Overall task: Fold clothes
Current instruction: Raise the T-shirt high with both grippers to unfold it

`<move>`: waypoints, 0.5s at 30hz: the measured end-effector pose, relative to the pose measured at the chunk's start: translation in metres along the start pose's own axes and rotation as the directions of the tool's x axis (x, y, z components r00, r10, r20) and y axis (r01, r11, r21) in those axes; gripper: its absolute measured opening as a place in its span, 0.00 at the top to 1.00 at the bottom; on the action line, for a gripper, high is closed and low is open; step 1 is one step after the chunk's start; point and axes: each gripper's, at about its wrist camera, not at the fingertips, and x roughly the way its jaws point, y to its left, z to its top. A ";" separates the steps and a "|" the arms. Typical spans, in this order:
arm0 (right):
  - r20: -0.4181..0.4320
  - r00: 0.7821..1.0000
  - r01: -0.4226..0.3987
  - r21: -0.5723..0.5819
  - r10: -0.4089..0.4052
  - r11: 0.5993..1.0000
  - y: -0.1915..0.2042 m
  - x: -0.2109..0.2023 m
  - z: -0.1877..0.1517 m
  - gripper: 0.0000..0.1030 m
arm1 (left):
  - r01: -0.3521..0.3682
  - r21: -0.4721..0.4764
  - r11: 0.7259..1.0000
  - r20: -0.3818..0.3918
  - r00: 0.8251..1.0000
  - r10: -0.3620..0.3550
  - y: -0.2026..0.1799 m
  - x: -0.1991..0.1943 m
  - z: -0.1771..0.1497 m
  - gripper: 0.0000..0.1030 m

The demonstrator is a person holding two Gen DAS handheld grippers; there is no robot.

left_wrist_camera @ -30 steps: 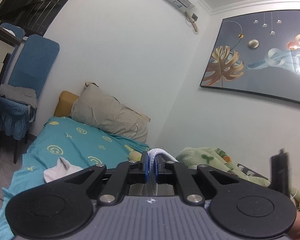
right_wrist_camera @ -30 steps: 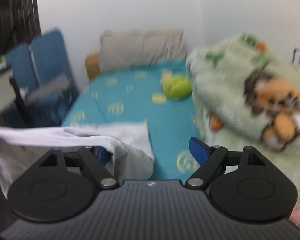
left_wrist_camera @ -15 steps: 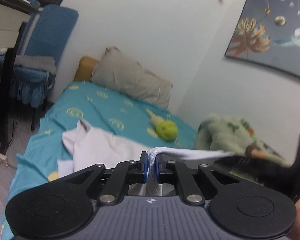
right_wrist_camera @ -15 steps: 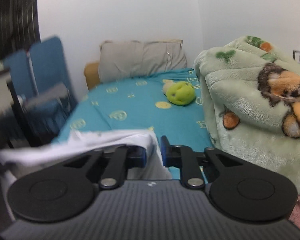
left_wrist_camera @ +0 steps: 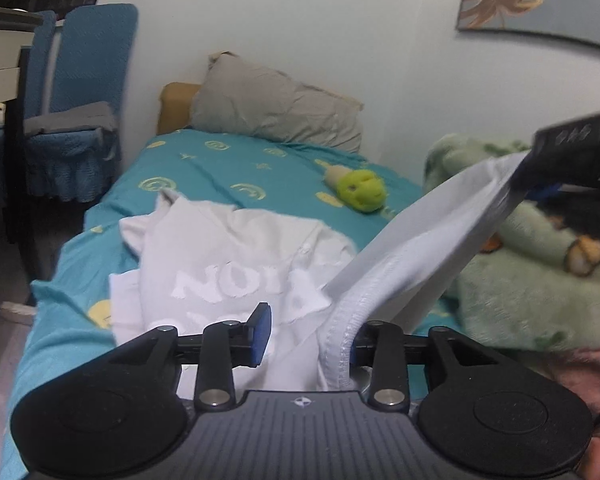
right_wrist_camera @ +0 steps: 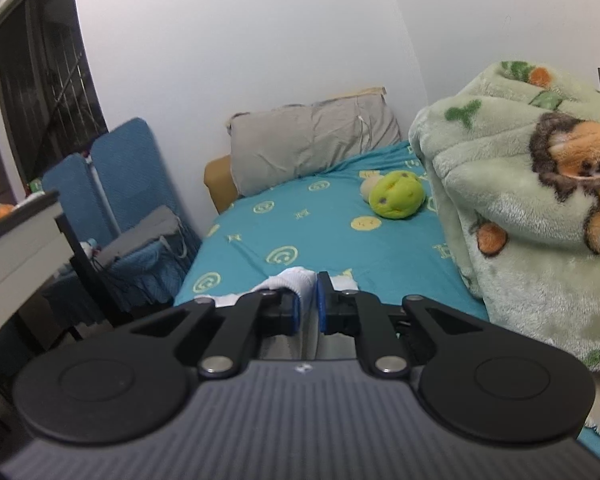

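Left gripper [left_wrist_camera: 306,336] opening, blue pads parted with the hemmed edge of the white cotton T-shirt [left_wrist_camera: 236,264] lying loose against the right-hand pad; right gripper [right_wrist_camera: 308,300] pressed together, pinching a bunched fold of the same shirt.

Most of the shirt spread on the teal bedsheet with yellow smiley faces [left_wrist_camera: 220,168], raised lettering facing up, one edge stretched taut from between the left jaws up to the right gripper at the right of the left wrist view. Beyond the shirt, well apart from it: lime-green round plush toy [right_wrist_camera: 396,194], and a grey rumpled pillow [right_wrist_camera: 312,140] against the white wall. Pale green fleece blanket with a cartoon animal print [right_wrist_camera: 532,200] heaped along the right side of the bed, close beside the right gripper. Blue fabric-covered chair [left_wrist_camera: 80,92] standing left of the bed.
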 end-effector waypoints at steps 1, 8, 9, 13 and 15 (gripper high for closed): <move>0.008 1.000 0.011 0.011 -0.011 1.000 -0.003 0.000 0.001 0.89 | -0.027 -0.006 1.000 -0.010 1.000 0.027 0.001 0.001 -0.003 0.58; -0.021 0.993 0.119 0.044 -0.118 0.992 -0.023 0.013 0.002 0.87 | -0.242 0.067 0.968 -0.090 0.965 0.247 0.005 -0.023 -0.016 0.45; -0.035 0.989 0.145 0.028 -0.144 0.989 -0.024 0.017 0.001 0.87 | -0.295 0.079 0.952 -0.101 0.948 0.302 0.005 -0.025 -0.018 0.45; -0.081 0.968 0.235 -0.042 -0.238 0.971 -0.027 0.029 -0.008 0.26 | -0.411 -0.059 0.910 -0.088 0.910 0.405 0.035 -0.039 -0.005 0.44; -0.119 0.949 0.275 -0.150 -0.293 0.950 -0.022 0.036 -0.018 0.16 | -0.451 -0.109 0.886 -0.033 0.892 0.450 0.045 -0.048 0.003 0.44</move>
